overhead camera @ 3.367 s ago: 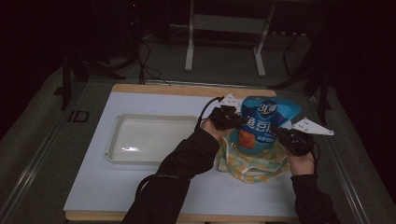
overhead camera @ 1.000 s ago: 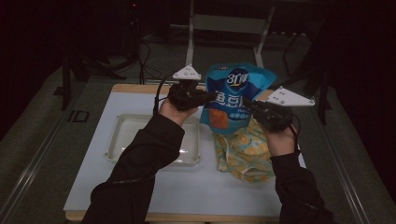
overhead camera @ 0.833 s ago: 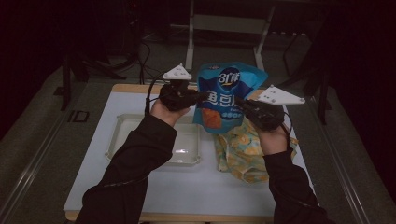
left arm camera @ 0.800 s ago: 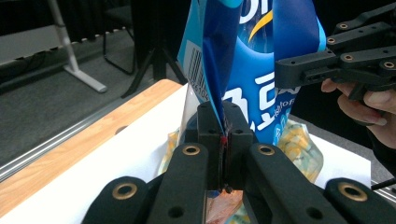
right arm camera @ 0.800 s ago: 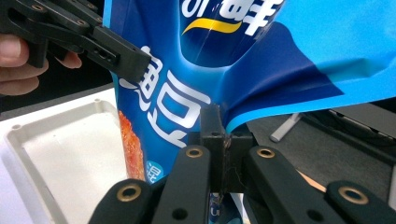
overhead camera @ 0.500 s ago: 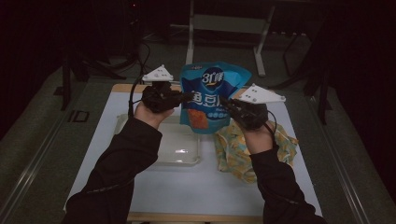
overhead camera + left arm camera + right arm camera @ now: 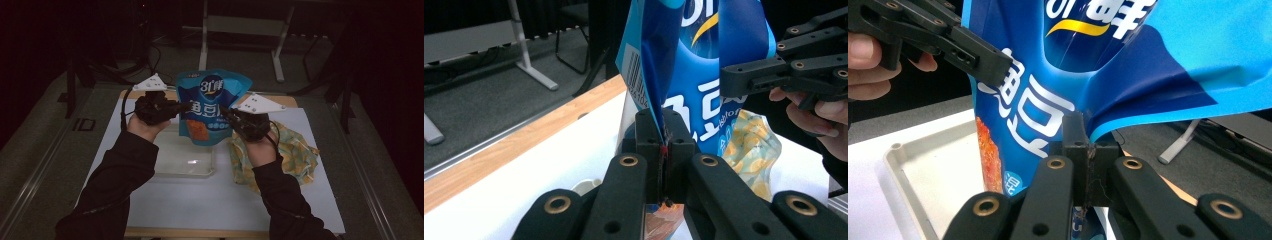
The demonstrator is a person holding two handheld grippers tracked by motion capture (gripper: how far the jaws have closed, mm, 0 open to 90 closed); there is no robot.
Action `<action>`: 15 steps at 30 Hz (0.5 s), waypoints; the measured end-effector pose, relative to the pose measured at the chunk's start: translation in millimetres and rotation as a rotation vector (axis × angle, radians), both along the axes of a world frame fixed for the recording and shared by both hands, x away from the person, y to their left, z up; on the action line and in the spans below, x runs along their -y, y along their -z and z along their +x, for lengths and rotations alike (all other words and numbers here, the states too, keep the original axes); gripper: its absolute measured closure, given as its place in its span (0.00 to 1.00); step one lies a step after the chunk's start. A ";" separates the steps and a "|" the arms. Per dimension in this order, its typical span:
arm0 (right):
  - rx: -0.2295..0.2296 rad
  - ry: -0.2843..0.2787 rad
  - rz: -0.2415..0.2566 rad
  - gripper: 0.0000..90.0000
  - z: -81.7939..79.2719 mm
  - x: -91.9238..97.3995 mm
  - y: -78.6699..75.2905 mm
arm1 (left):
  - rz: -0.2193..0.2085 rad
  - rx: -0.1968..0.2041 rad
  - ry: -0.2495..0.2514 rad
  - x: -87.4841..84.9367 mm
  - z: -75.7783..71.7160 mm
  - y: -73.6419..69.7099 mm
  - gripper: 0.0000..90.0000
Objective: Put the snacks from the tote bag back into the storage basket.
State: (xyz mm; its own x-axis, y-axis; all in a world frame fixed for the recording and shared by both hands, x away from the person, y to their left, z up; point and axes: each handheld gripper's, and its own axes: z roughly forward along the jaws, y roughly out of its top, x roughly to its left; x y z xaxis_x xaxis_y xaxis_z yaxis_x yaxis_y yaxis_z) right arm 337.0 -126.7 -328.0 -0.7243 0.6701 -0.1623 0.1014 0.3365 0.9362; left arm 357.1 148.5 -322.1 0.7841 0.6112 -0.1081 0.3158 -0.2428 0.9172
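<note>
Both grippers, left (image 7: 186, 107) & right (image 7: 226, 114), clamp the blue snack bag (image 7: 212, 107) mid-air above tray (image 7: 170, 167) at table's 12 o'clock; prob still to set down.

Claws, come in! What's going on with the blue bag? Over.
Left claw and right claw both shut on bag. Bag upright in the air above tray. Nothing blocking.

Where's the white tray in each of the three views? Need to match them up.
High view: white tray lies on the table at centre, below the held blue snack bag.
Left gripper view: tray rim peeks out just left of the jaws, low centre.
Right gripper view: tray at lower left, under the bag.
Shared landmark: the blue snack bag, pinched by both grippers.
</note>
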 end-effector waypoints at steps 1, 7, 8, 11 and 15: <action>-0.001 -0.001 -0.002 1.00 -0.5 -2.2 1.2 | -0.001 -0.003 -0.001 -2.6 -0.5 1.6 1.00; -0.012 -0.012 -0.003 1.00 -2.9 -15.0 11.6 | -0.003 -0.015 -0.013 -15.5 -5.5 13.3 1.00; -0.013 -0.014 -0.004 1.00 -3.3 -17.4 13.7 | -0.002 -0.021 -0.015 -17.6 -6.0 15.3 1.00; -0.021 -0.019 -0.011 1.00 -4.3 -23.7 19.1 | -0.004 -0.029 -0.020 -23.1 -7.6 21.3 1.00; -0.030 -0.024 -0.013 1.00 -5.1 -29.9 25.4 | -0.009 -0.036 -0.023 -29.1 -9.7 29.0 1.00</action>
